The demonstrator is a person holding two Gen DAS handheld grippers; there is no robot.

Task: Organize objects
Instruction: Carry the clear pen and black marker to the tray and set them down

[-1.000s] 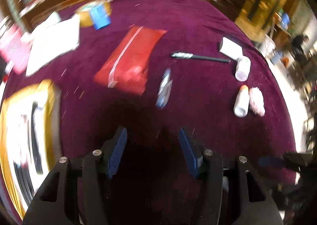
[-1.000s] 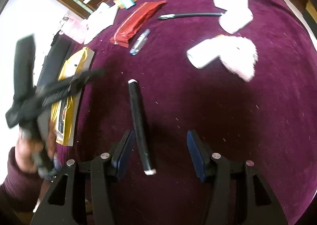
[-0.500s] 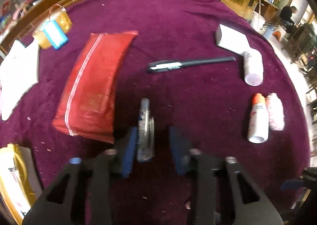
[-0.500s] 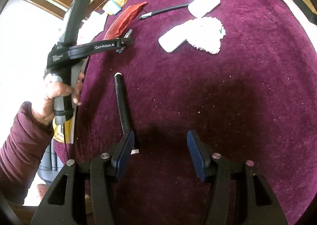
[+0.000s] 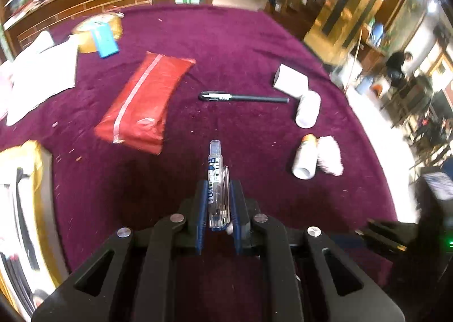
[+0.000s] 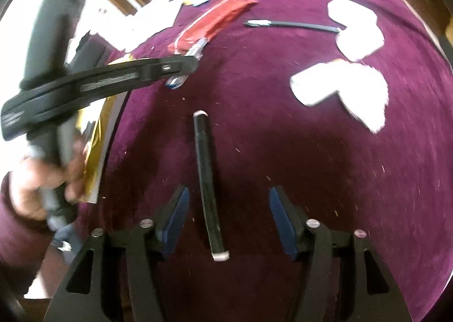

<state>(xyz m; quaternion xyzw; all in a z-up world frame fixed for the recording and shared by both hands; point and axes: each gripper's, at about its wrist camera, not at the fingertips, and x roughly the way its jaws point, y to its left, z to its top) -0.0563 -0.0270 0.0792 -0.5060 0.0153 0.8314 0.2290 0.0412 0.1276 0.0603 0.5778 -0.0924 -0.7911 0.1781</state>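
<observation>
My left gripper point(image 5: 217, 194) is shut on a clear correction-tape pen with blue print point(image 5: 215, 172), held above the purple cloth. The same gripper point(image 6: 187, 64) shows in the right wrist view, lifted over the red pouch point(image 6: 212, 24). My right gripper point(image 6: 226, 208) is open, its fingers either side of a black tube with white ends point(image 6: 208, 180) that lies on the cloth. A red pouch point(image 5: 144, 101), a black pen point(image 5: 243, 97), a white bottle point(image 5: 307, 109) and an orange-capped bottle point(image 5: 304, 157) lie ahead.
A white card point(image 5: 291, 81) and a fluffy white pad point(image 5: 329, 155) lie at the right. White papers point(image 5: 42, 75), a yellow bag with a blue card point(image 5: 97, 33) and a yellow-edged tray point(image 5: 25, 208) sit at the left. The table edge point(image 5: 376, 152) curves right.
My left gripper closed on the correction-tape pen and lifted it off the cloth. My right gripper moved forward so the black tube lies between its open fingers.
</observation>
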